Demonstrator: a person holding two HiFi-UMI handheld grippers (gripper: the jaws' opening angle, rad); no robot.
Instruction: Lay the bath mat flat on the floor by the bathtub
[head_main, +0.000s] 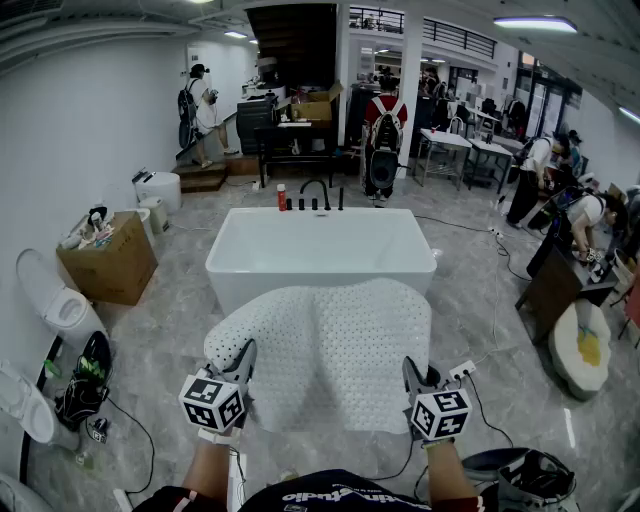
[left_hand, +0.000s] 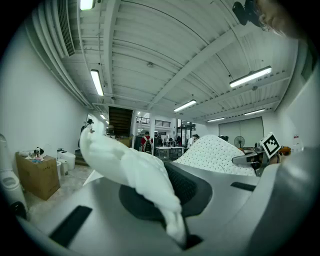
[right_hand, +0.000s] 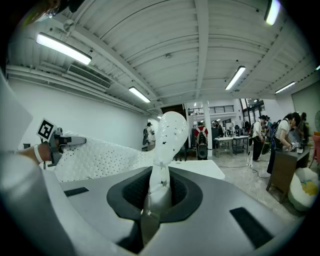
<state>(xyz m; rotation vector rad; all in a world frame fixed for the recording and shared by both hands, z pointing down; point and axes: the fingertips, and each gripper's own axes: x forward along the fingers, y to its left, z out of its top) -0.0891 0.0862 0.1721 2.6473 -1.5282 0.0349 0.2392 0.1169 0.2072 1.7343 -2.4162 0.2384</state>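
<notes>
A white perforated bath mat (head_main: 330, 350) hangs spread between my two grippers, above the grey floor just in front of the white bathtub (head_main: 318, 270). My left gripper (head_main: 243, 362) is shut on the mat's near left corner. My right gripper (head_main: 412, 375) is shut on the near right corner. In the left gripper view a bunched fold of the mat (left_hand: 135, 170) runs out from between the left gripper (left_hand: 176, 235) jaws. In the right gripper view a corner of the mat (right_hand: 170, 135) stands up out of the closed right gripper (right_hand: 150, 215). The mat's far edge droops toward the tub.
A cardboard box (head_main: 108, 258) and toilets (head_main: 55, 300) stand at the left, with a black bag (head_main: 85, 385) on the floor. A power strip (head_main: 461, 372) and cables lie at the right, near a round basin (head_main: 580, 345). People stand behind the tub and at the right.
</notes>
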